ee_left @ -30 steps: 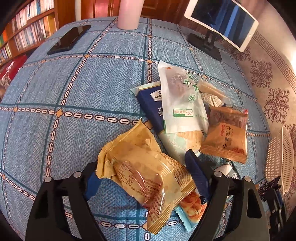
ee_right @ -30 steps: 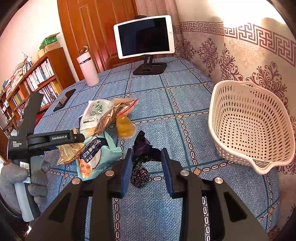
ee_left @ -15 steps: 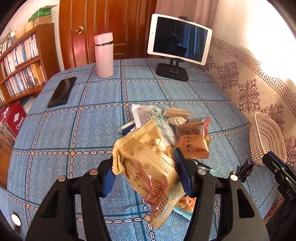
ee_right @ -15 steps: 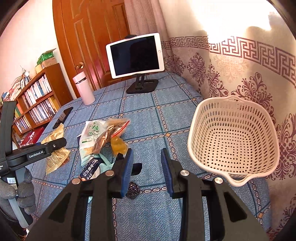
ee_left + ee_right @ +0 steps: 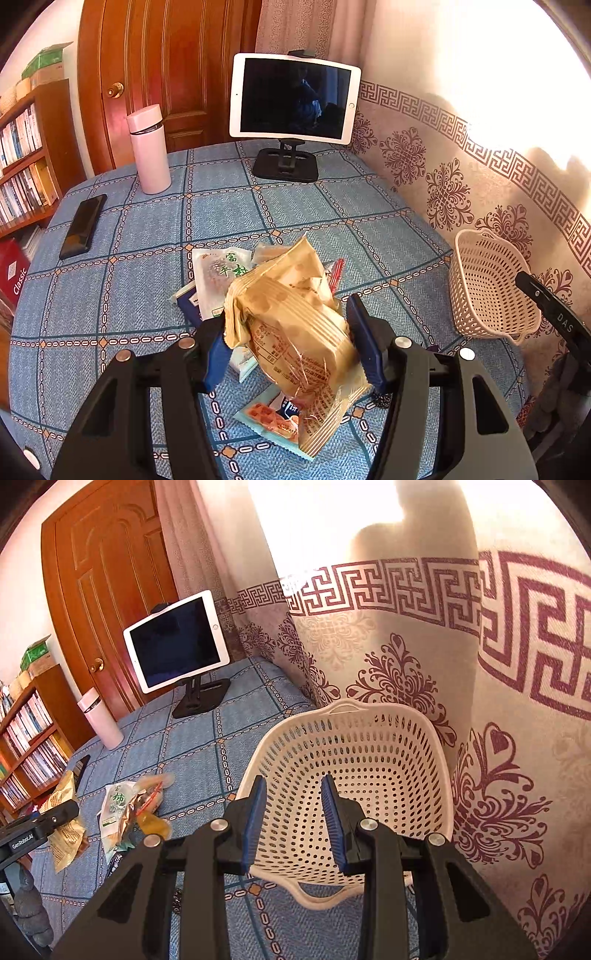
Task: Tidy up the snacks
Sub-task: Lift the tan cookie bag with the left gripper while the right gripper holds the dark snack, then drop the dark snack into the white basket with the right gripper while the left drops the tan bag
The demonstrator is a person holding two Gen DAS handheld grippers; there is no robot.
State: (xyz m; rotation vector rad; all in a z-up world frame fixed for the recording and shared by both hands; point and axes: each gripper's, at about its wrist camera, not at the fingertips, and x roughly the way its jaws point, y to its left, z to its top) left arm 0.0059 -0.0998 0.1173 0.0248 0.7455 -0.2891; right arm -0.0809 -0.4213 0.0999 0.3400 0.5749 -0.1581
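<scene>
Snacks: one tan packet (image 5: pixel 295 332) is pinched by the left gripper (image 5: pixel 291 343); "GenRobot.AI" is read there. Right gripper (image 5: pixel 293 823) jaws are spread, empty, over one basket (image 5: pixel 417 775).

The left wrist view looks from above the table's (image 5: pixel 303 206) near edge toward the tablet (image 5: pixel 293 96) at the far edge. The right wrist view sits close over the basket (image 5: pixel 354 738) by the curtain. Both show tablet, flask (image 5: pixel 148 148) and basket.
</scene>
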